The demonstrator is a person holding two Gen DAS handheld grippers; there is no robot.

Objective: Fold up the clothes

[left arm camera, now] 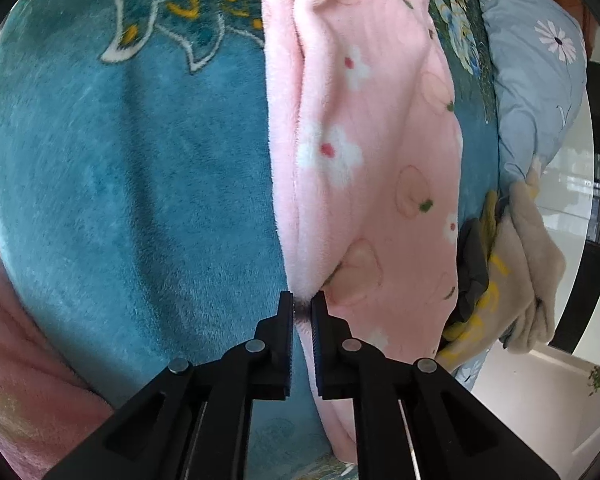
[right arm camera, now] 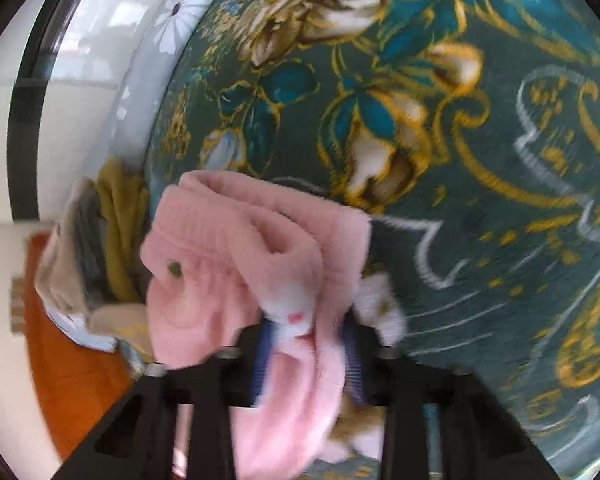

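A pink fleece garment point(left arm camera: 364, 152) with white flowers and peach shapes lies stretched lengthwise on a teal plush blanket point(left arm camera: 132, 168). My left gripper point(left arm camera: 303, 303) is shut on the garment's near edge, the fabric pinched between its black fingers. In the right wrist view the other end of the pink garment point(right arm camera: 244, 264) is bunched and lifted over the blanket point(right arm camera: 480, 200). My right gripper point(right arm camera: 306, 344) is shut on that end, with fleece spilling down between its fingers. This view is blurred by motion.
A pile of beige, grey and mustard clothes point(left arm camera: 516, 272) sits at the bed's edge, seen also as clothes point(right arm camera: 88, 248) in the right view. A pale blue daisy-print pillow point(left arm camera: 536, 80) lies beyond. More pink fabric point(left arm camera: 28, 352) lies at the lower left. An orange surface point(right arm camera: 60, 380) shows below the bed.
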